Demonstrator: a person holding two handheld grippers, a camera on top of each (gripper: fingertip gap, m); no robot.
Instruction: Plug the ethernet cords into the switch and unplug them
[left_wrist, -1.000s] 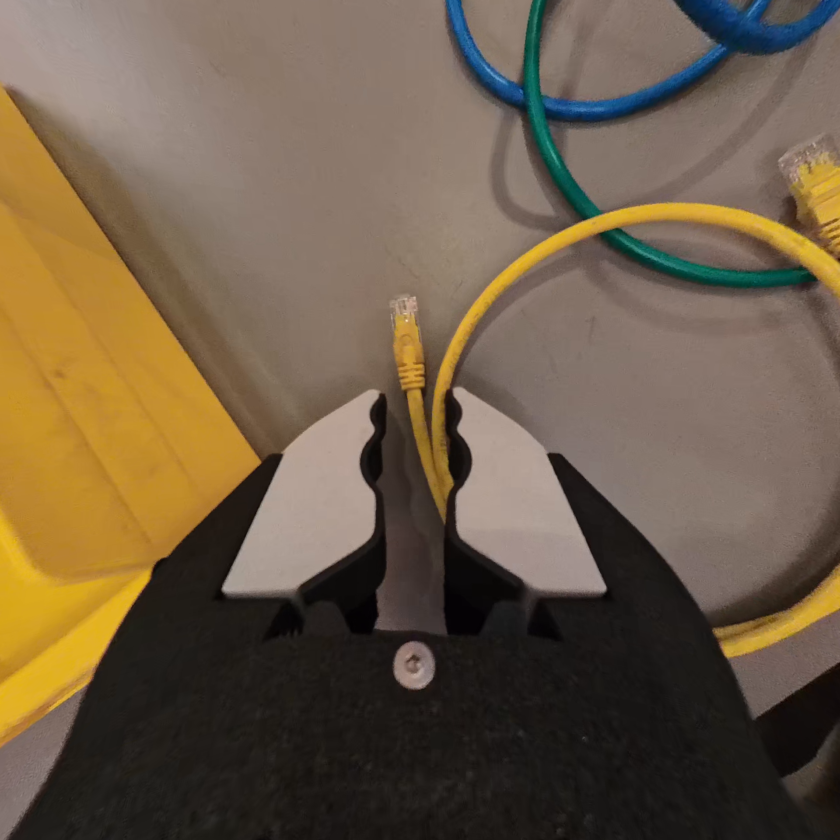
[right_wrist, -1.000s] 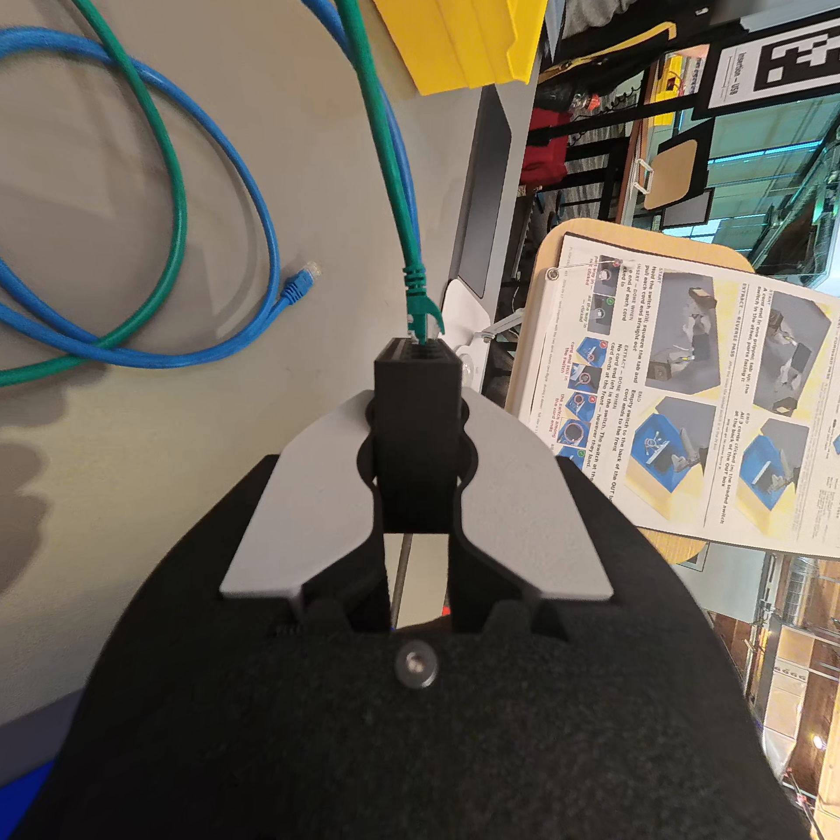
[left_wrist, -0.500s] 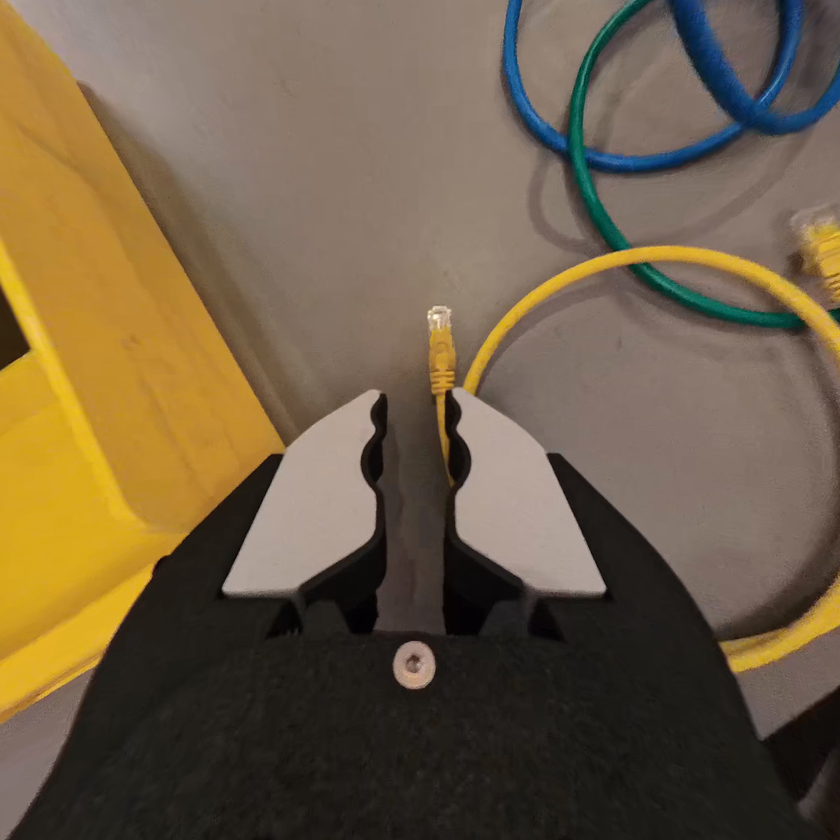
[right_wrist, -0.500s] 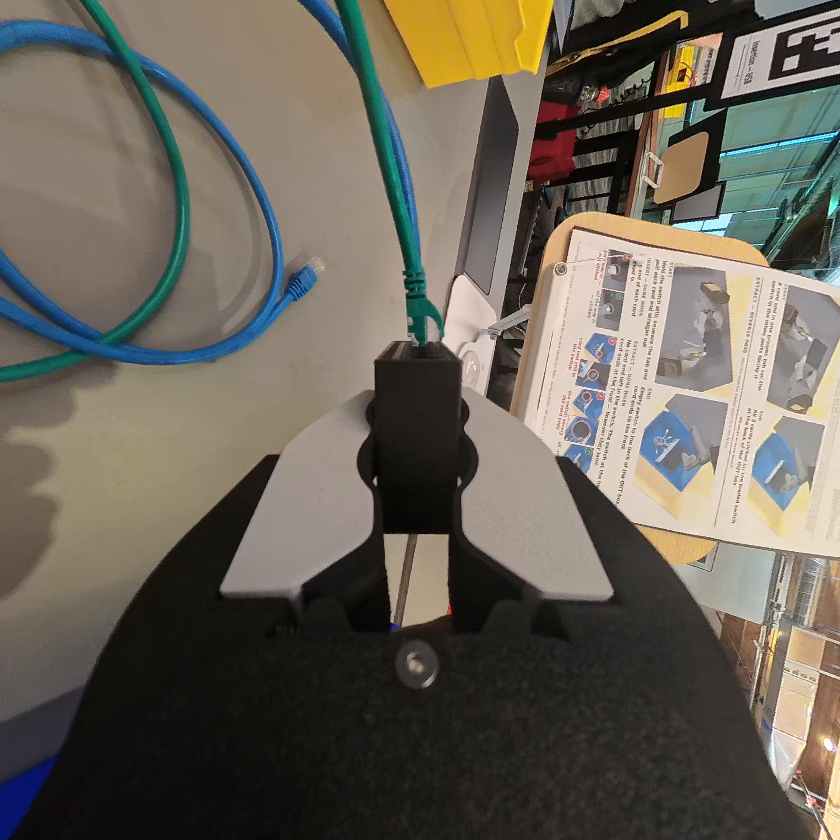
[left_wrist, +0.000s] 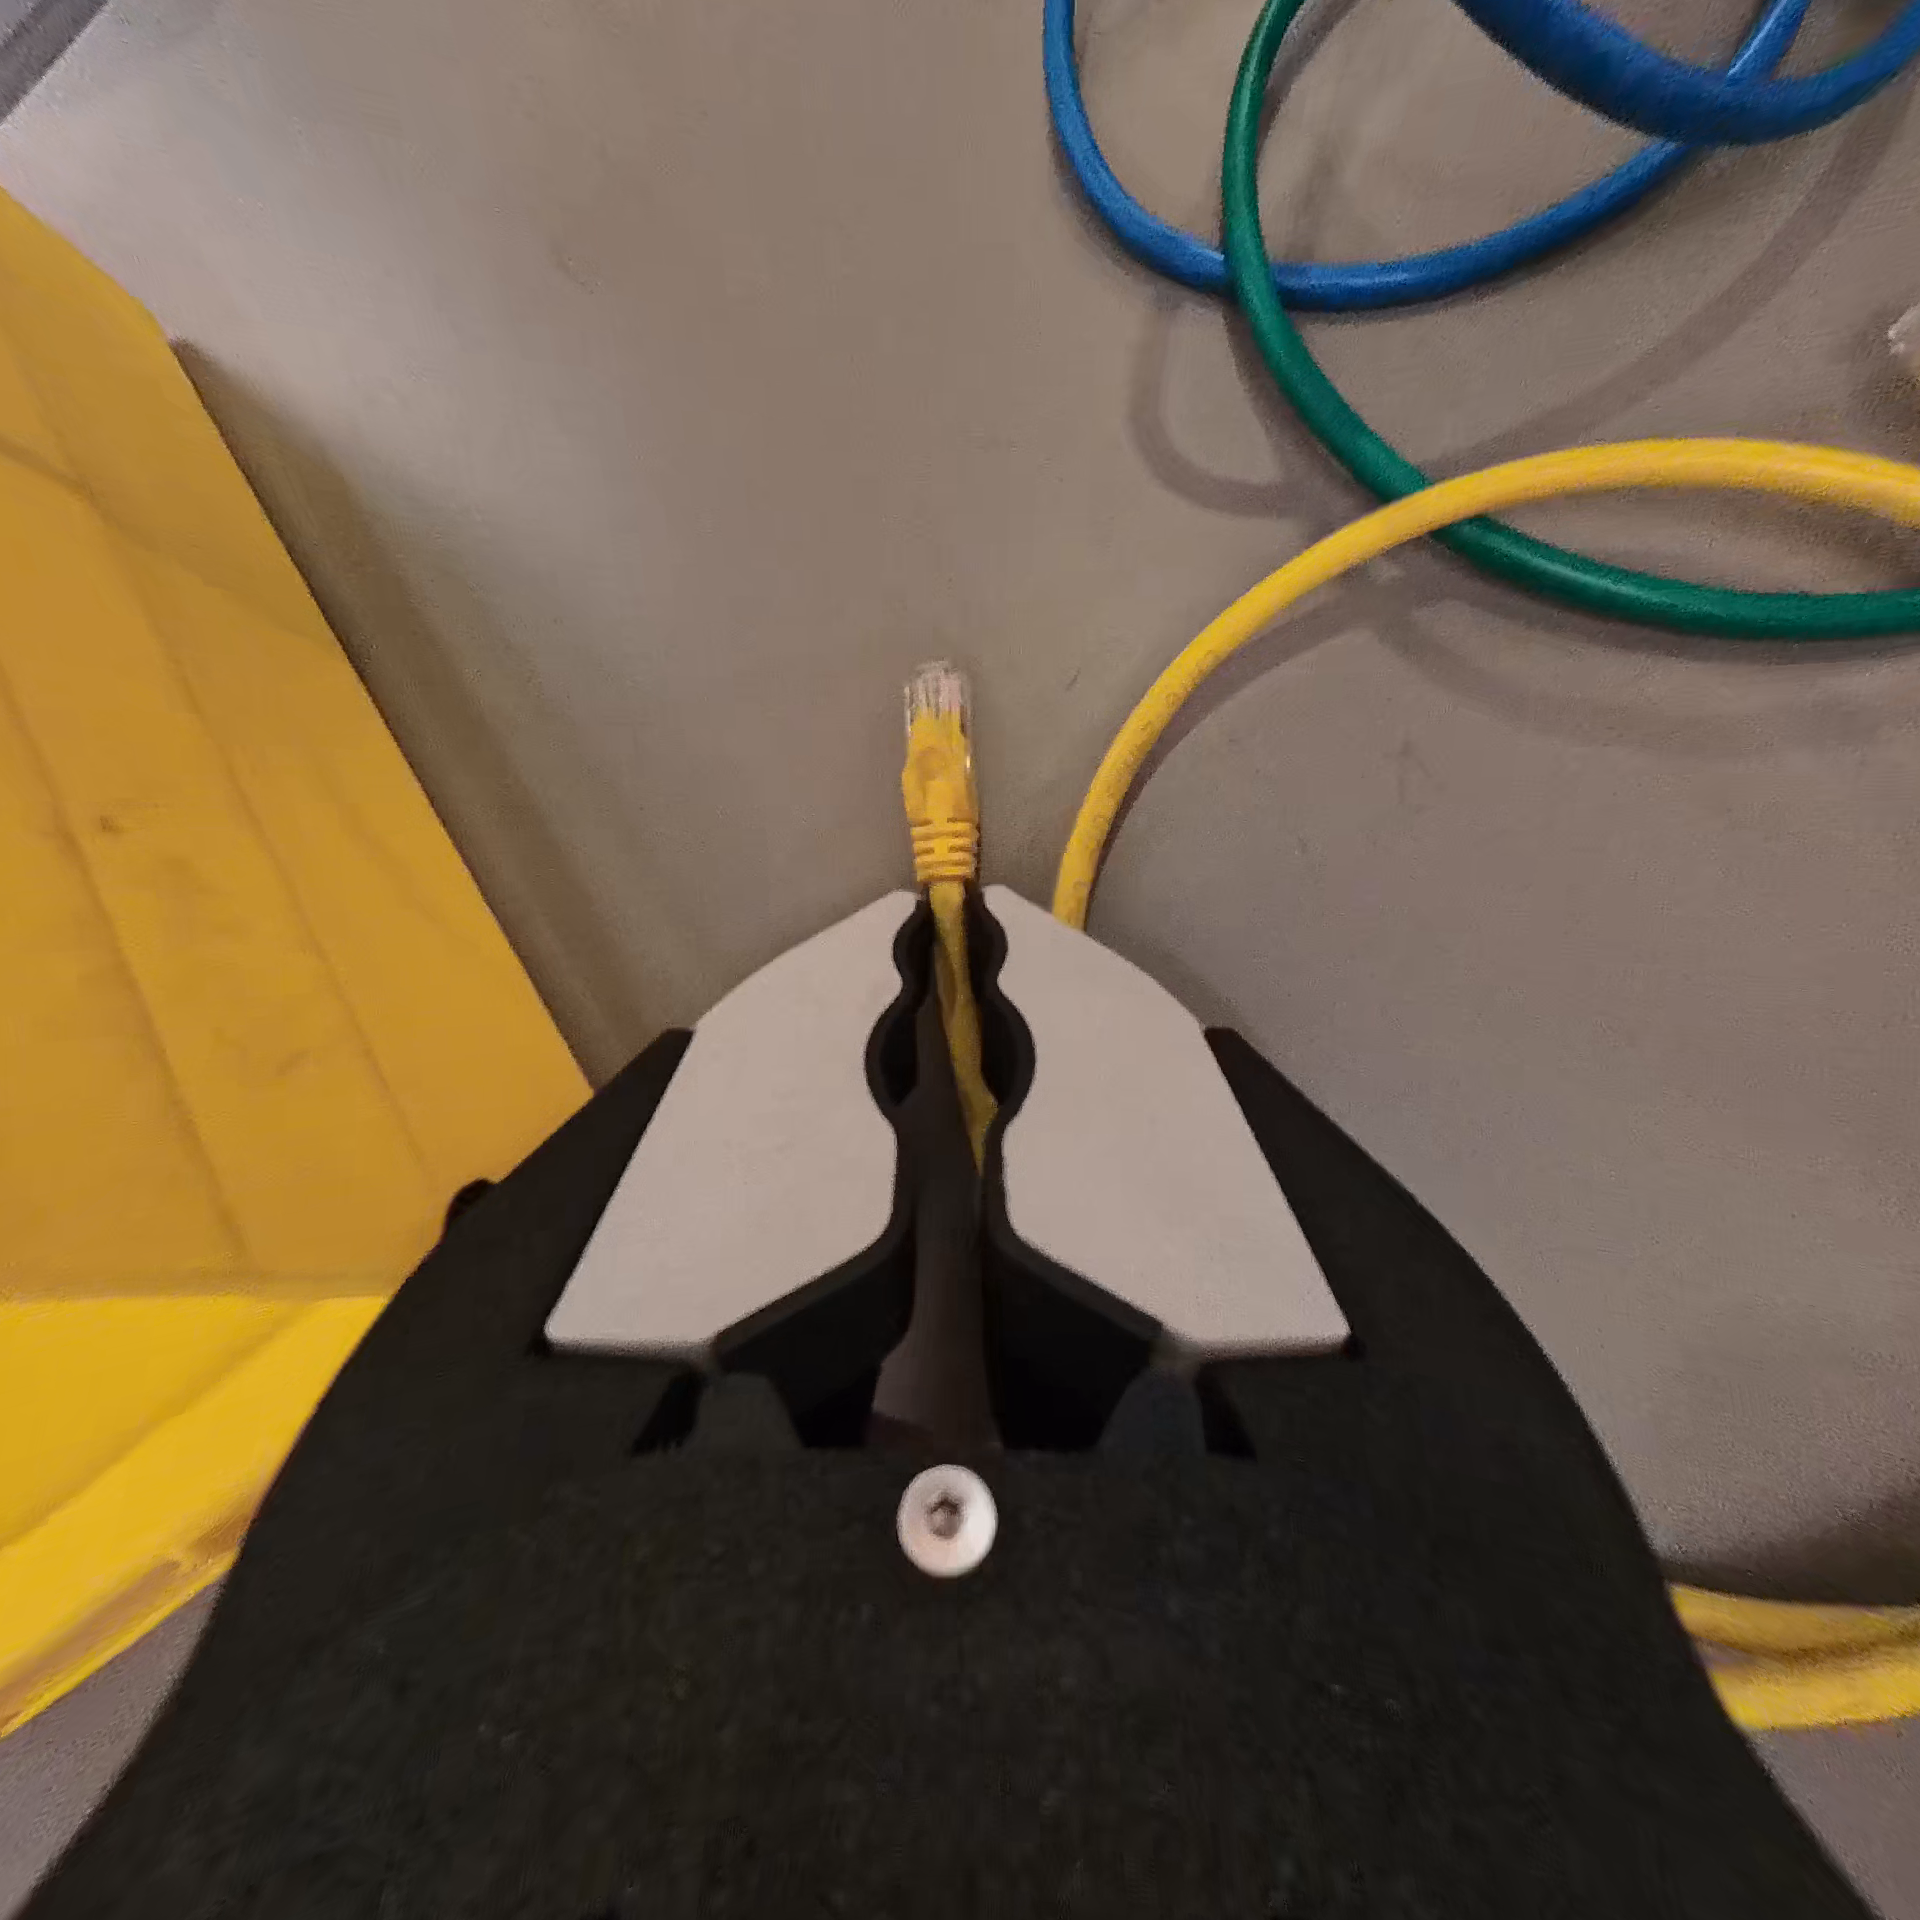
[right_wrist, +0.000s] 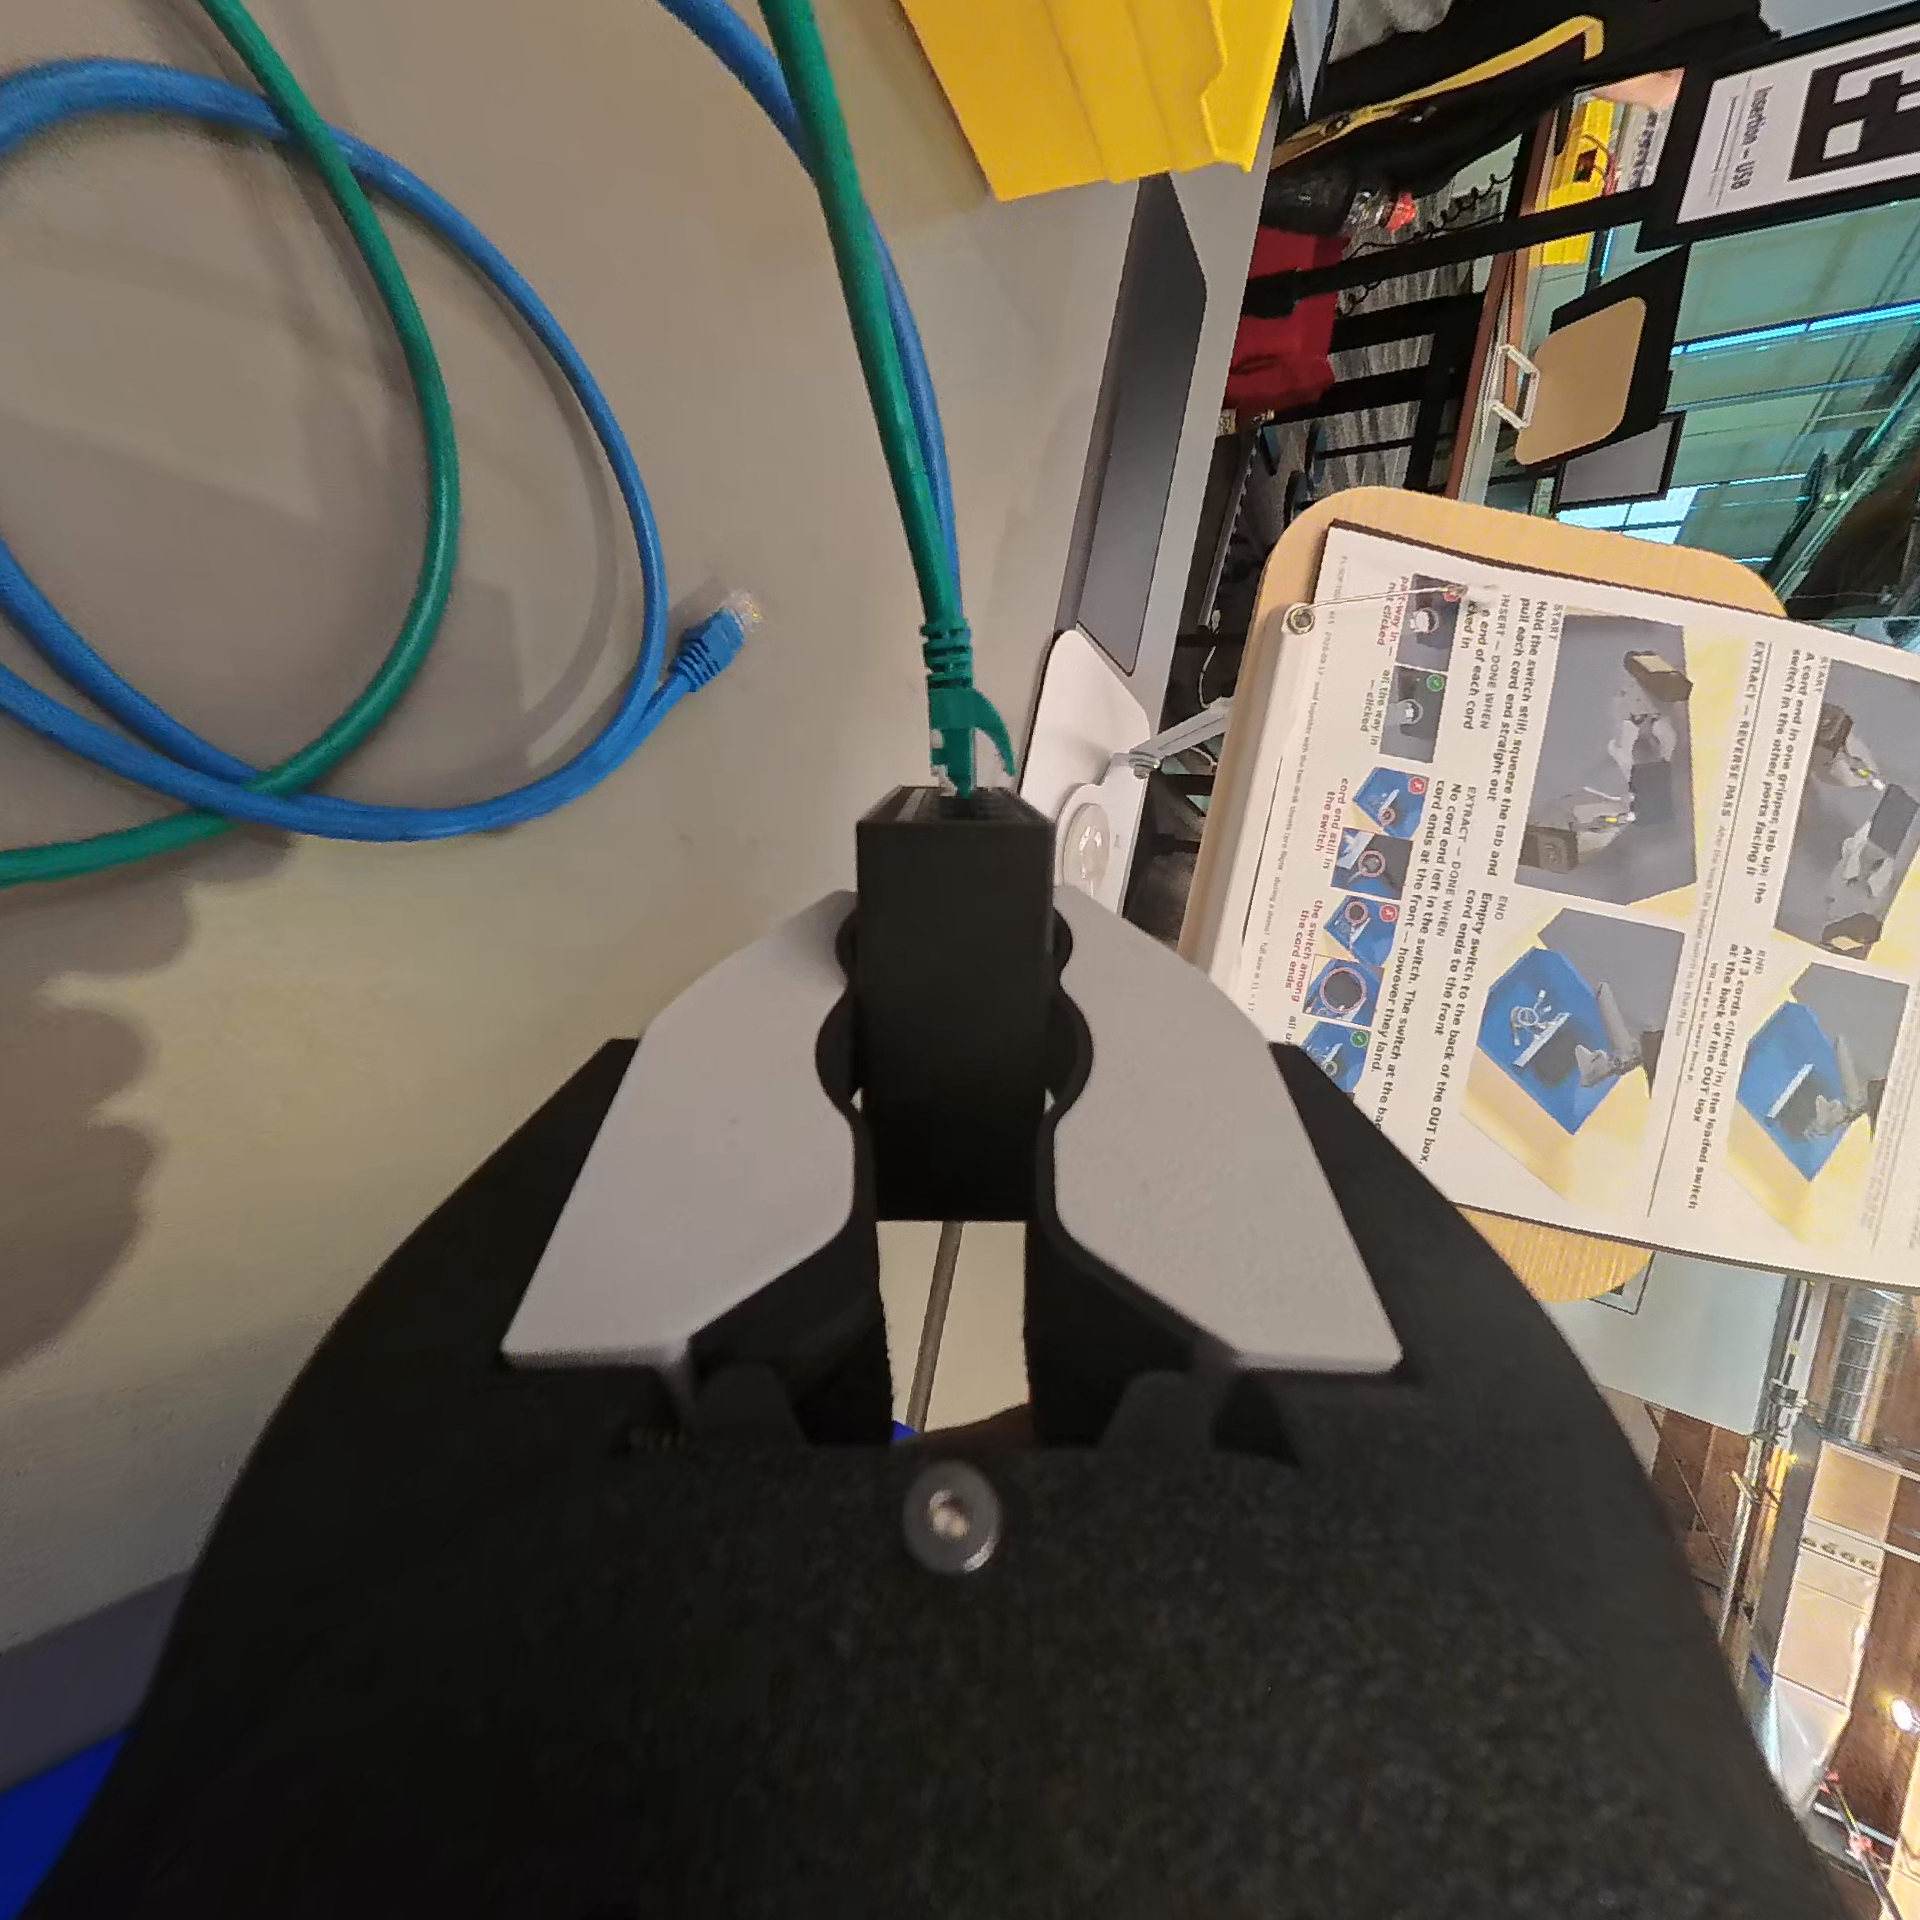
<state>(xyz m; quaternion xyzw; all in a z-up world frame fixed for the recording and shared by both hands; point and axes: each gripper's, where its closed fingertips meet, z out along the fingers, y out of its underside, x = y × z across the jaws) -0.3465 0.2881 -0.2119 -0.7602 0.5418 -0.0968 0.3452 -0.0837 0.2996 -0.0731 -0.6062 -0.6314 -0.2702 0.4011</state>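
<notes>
Two claws busy right now: my left claw (left_wrist: 948, 914) is pinched tight on the yellow cord (left_wrist: 954, 997) just behind its plug (left_wrist: 938, 764), over the grey bench (left_wrist: 665, 416). My right claw (right_wrist: 954, 914) is clamped around the black switch (right_wrist: 951, 997), green cord (right_wrist: 883, 343) plugged into its top, blue cord (right_wrist: 582, 457) lying loose nearby.

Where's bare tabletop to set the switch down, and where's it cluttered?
Left wrist view: bare table between the yellow bin and the yellow cord loop; more inside that loop. Crowded upper right, where the blue cord and green cord cross. Right wrist view: bare strip below the cord loops, left of the right gripper holding the switch.
</notes>
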